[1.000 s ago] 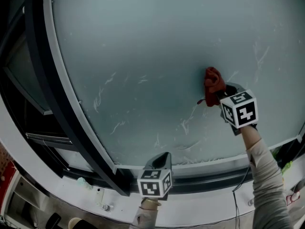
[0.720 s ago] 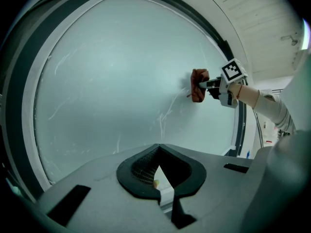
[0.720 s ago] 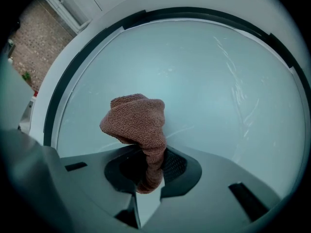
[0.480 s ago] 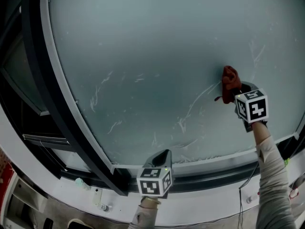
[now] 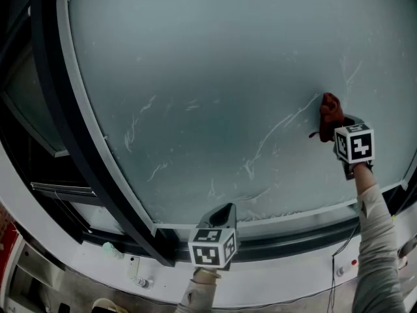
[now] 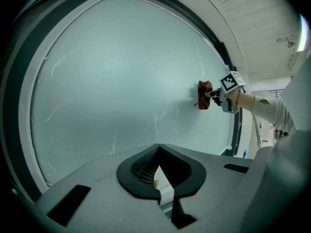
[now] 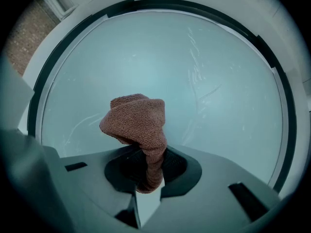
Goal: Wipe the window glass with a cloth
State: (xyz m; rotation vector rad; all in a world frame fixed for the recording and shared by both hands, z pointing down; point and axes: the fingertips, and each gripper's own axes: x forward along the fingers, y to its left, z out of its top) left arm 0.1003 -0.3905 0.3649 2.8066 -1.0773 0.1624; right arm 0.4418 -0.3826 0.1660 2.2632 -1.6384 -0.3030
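Observation:
The window glass (image 5: pixel 215 77) is a large frosted pane marked with white streaks (image 5: pixel 273 135). My right gripper (image 5: pixel 340 124) is shut on a red-brown cloth (image 5: pixel 330 111) and presses it against the glass at the right side. In the right gripper view the cloth (image 7: pixel 138 120) bulges out above the closed jaws of the right gripper (image 7: pixel 150 155) and touches the pane. My left gripper (image 5: pixel 225 212) hangs low at the bottom centre near the sill, off the glass, shut with nothing in it. The left gripper view shows the left gripper (image 6: pixel 158 152) and the cloth (image 6: pixel 204 88) far right.
A dark window frame (image 5: pixel 58 109) runs down the left side. A pale sill (image 5: pixel 280 222) borders the glass at the bottom. A thin cable (image 5: pixel 335 272) hangs at the lower right. Small objects (image 5: pixel 133 266) lie on the ledge at the lower left.
My right gripper has carried the cloth rightward and slightly up across the glass. The left gripper has stayed in place.

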